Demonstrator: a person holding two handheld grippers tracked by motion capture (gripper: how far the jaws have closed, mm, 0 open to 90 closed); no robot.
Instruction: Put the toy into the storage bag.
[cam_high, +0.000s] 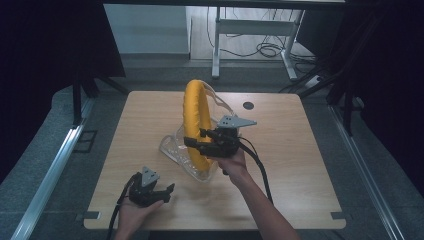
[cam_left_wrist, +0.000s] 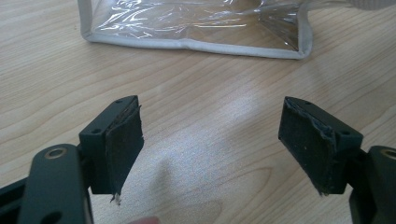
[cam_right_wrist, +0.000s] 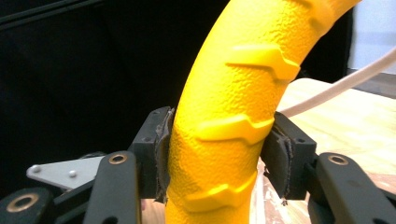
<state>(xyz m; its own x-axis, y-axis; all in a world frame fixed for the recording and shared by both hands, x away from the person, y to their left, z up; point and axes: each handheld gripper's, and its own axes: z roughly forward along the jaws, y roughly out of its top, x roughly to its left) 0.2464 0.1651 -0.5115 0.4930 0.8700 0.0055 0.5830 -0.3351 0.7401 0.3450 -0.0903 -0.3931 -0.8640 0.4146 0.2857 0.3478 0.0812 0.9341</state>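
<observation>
Yellow ring, thick with a pebbled skin and raised tread ridges, stands upright near the middle of the wooden surface, its lower part inside a clear plastic bag. Right gripper clamps its jaws on the ring. Left gripper waits near the front edge, jaws wide apart.

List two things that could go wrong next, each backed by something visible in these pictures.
1. The yellow ring stands on edge in the clear plastic bag, gripped low by the right gripper; if that hold slackens, it may tip or roll.
2. The left gripper is open, apart from the bag, so the bag could slide or crumple on the table.
</observation>
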